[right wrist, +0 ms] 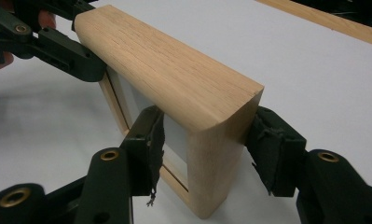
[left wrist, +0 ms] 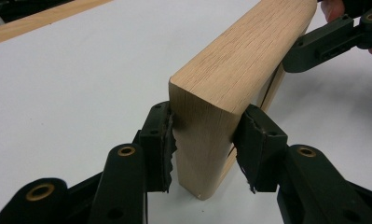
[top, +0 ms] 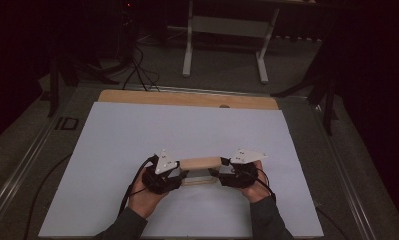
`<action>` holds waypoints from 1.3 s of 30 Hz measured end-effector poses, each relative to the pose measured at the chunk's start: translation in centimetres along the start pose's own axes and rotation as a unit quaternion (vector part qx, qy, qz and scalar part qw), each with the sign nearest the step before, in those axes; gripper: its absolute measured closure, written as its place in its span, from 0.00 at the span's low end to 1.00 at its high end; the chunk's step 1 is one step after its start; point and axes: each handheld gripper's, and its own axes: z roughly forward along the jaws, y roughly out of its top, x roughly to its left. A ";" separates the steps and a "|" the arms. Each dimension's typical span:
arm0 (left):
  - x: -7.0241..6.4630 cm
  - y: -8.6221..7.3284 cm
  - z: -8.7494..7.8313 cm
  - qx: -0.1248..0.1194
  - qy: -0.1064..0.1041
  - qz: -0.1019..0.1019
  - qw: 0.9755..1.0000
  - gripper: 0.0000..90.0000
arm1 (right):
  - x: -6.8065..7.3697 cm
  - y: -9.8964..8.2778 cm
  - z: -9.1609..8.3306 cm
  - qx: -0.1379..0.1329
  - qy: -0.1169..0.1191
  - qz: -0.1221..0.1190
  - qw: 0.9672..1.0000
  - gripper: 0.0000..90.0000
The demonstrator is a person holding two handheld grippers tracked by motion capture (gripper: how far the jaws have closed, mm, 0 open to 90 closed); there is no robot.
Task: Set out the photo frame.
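Observation:
A light wooden frame [top: 200, 163] with a pale inset panel stands on edge on the white sheet [top: 187, 125], held between the two grippers. My left gripper [top: 183, 175] clamps its left end; in the left gripper view the pads [left wrist: 161, 140] press both faces of the wooden frame [left wrist: 230, 70]. My right gripper [top: 216, 172] clamps the other end. In the right gripper view one pad [right wrist: 272, 149] bears on the outer face of the wooden frame [right wrist: 174, 70], and the other sits against the recessed side. Each view also shows the other gripper at the far end.
The white sheet lies on a wooden board [top: 187, 99] whose far edge shows. Beyond the table stand white desk legs [top: 189, 45], and cables [top: 137, 65] trail over the dark floor. Metal rails [top: 27, 150] run along the table's sides.

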 end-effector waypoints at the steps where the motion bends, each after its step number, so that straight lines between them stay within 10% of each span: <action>1: 0.0 0.0 0.0 0.000 0.000 0.000 1.000 0.65 | 0.0 0.0 0.0 0.000 0.000 0.000 1.000 0.52; 39: 0.9 -0.1 -0.2 -0.001 -0.006 -0.011 1.000 0.64 | 0.5 0.5 0.2 -0.006 -0.004 -0.005 1.000 0.56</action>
